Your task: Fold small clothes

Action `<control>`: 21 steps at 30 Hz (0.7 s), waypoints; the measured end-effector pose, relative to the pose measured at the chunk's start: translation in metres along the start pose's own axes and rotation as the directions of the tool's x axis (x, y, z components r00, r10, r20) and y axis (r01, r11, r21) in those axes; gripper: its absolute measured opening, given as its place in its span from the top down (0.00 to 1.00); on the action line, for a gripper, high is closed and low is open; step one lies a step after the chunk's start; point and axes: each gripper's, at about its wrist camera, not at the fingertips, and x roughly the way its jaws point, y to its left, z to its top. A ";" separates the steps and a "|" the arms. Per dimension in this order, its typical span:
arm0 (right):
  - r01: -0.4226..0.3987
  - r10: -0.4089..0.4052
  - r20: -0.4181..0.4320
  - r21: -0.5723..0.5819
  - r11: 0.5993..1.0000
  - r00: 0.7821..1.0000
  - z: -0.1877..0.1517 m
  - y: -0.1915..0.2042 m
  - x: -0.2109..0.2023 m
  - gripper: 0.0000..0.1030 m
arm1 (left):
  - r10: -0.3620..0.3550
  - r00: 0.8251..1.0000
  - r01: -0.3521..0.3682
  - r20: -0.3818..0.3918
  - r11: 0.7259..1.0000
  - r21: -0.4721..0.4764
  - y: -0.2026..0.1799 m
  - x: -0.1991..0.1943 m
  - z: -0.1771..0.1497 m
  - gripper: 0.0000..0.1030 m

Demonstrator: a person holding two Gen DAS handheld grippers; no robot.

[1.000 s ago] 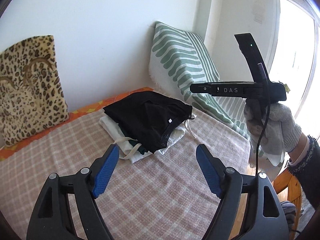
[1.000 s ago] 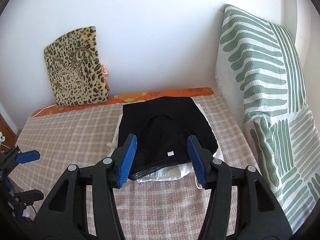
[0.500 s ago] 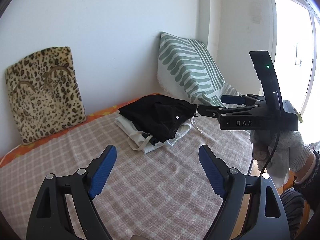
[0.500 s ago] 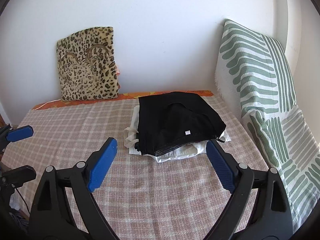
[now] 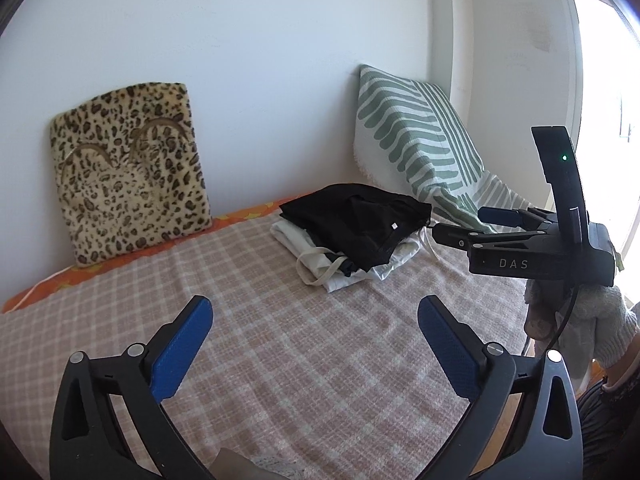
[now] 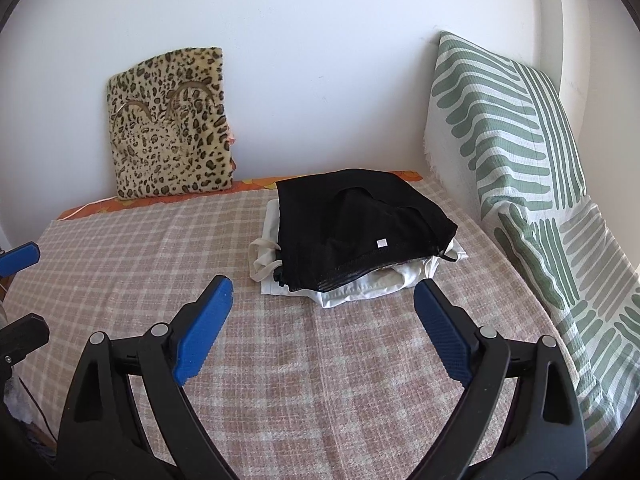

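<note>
A folded black garment (image 5: pixel 356 220) (image 6: pixel 360 220) tops a small pile of white clothes (image 5: pixel 360 276) (image 6: pixel 360 290) at the back of a checked pink blanket (image 5: pixel 280 352) (image 6: pixel 120 264). My left gripper (image 5: pixel 314 304) hovers over bare blanket in front of the pile, its jaws opening with nothing between them. My right gripper (image 6: pixel 323 282) stands open just short of the pile's near edge, also with nothing between its jaws. The left wrist view shows the right gripper (image 5: pixel 460 222) from the side, its tips close to the pile's right edge. The left gripper (image 6: pixel 22 292) shows at the right wrist view's left edge.
A leopard-print cushion (image 5: pixel 128 184) (image 6: pixel 172 128) leans on the white wall at the back left. A green-striped pillow (image 5: pixel 416 136) (image 6: pixel 520 140) stands along the right side. A gloved hand (image 5: pixel 600 320) holds the right gripper near a bright window.
Both grippers have drawn back from the pile, which now looks smaller and farther off. Both pairs of jaws have spread wider. The right gripper has sunk lower in the left wrist view.
</note>
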 end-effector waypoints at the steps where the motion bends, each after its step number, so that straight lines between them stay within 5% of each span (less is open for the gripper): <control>1: 0.002 -0.002 -0.001 -0.003 1.000 1.000 -0.001 0.000 0.001 0.09 | 0.006 1.000 -0.006 -0.004 1.000 0.001 0.000 0.000 -0.001 0.01; 21: 0.047 -0.046 0.013 -0.014 0.999 0.999 -0.008 0.001 0.009 0.00 | 0.005 0.999 -0.004 -0.046 1.000 0.002 0.004 0.007 -0.007 0.01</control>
